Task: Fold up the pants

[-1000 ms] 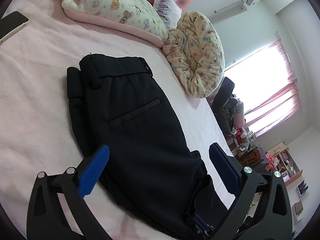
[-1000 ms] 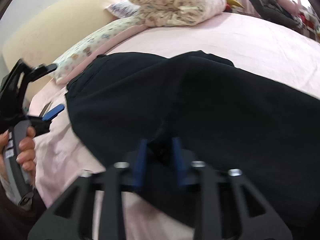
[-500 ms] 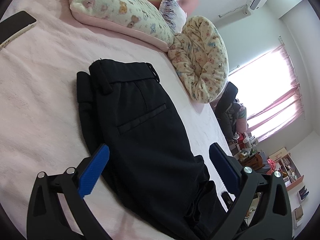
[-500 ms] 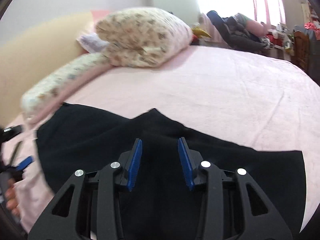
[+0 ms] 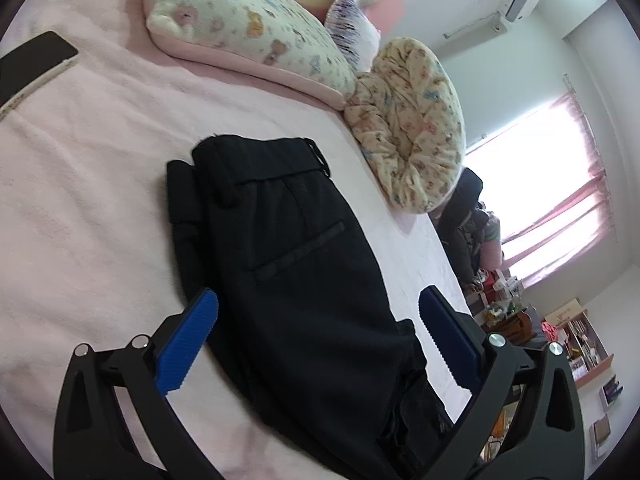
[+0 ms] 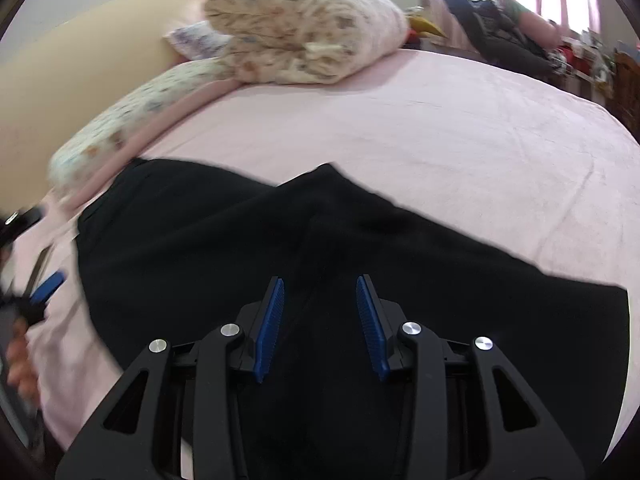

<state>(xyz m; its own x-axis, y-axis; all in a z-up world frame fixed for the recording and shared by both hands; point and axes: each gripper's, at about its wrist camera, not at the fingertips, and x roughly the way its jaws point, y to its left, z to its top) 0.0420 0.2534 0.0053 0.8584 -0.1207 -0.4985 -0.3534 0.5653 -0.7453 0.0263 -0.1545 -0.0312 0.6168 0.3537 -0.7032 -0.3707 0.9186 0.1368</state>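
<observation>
Both grippers, left [image 5: 318, 304] and right [image 6: 320, 292], are held spread, gripping nothing, above the black pants [image 5: 304, 276] laid flat on the bed [image 5: 92, 208] near its pillows [image 5: 248, 36].

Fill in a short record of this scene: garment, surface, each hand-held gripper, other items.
garment: black pants, lying flat, waistband toward the pillows
surface: pink bed
left hand-held gripper: open, above the pants, holding nothing
right hand-held gripper: open, over the pants, holding nothing
other items: patterned pillows, phone on the bed
</observation>
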